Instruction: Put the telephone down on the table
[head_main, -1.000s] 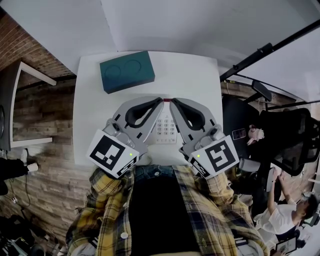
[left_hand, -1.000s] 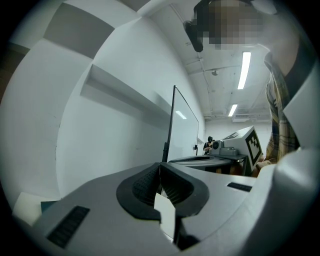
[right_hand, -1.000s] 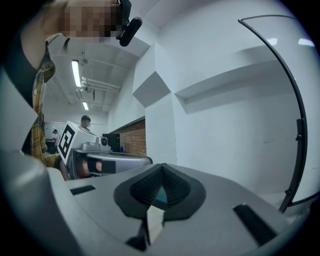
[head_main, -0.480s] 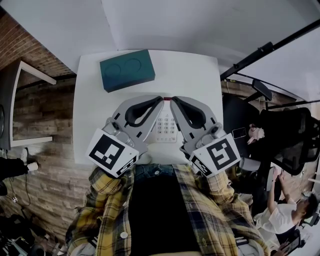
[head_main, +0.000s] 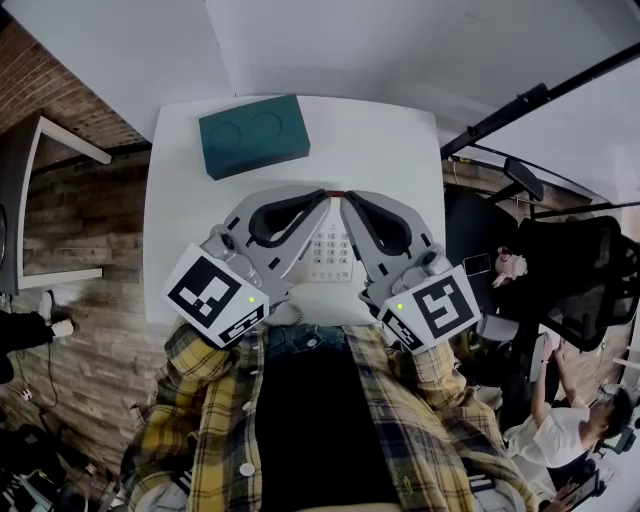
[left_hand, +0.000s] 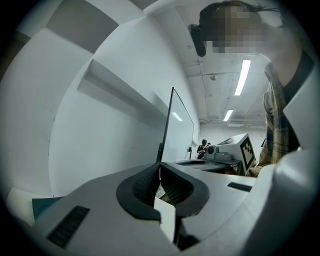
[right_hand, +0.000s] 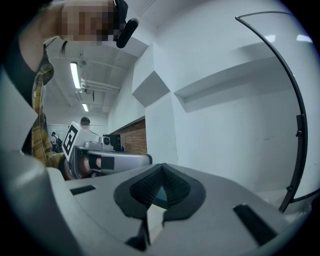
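Nothing has visibly shifted: the left gripper (head_main: 322, 198) and right gripper (head_main: 346, 200) stay fully closed and empty, tips almost meeting over the far end of the telephone (head_main: 331, 256), which lies on the table (head_main: 400, 150).

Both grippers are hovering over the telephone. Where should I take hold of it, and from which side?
Probably by the two long side edges of the telephone, one gripper coming in from each side. It lies flat on the table, keypad up, running away from the person, so those edges face the left gripper and the right gripper. Both are shut and must open first.
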